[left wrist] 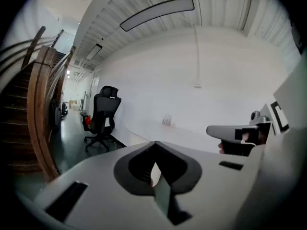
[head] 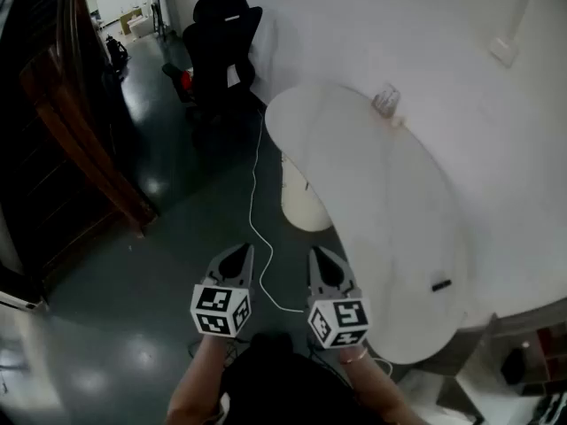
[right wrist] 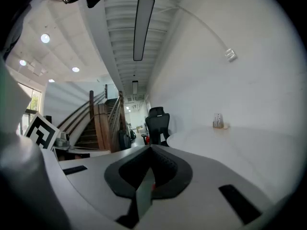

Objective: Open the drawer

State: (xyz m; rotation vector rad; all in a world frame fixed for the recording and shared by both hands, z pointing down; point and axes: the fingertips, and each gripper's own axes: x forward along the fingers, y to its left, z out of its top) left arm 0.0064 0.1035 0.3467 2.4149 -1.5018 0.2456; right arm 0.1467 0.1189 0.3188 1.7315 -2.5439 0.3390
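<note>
Two closed, empty grippers are held side by side over the floor: left gripper, right gripper, beside the table.

White oval table against white wall, on a white cylindrical pedestal. Small clear holder on the tabletop at the wall side; small dark object near the table's near edge. Black office chair beyond the table's far end, something red just beside it. White cable runs across dark glossy floor. Wooden staircase at left. White box on the wall. Long ceiling light strip overhead.
</note>
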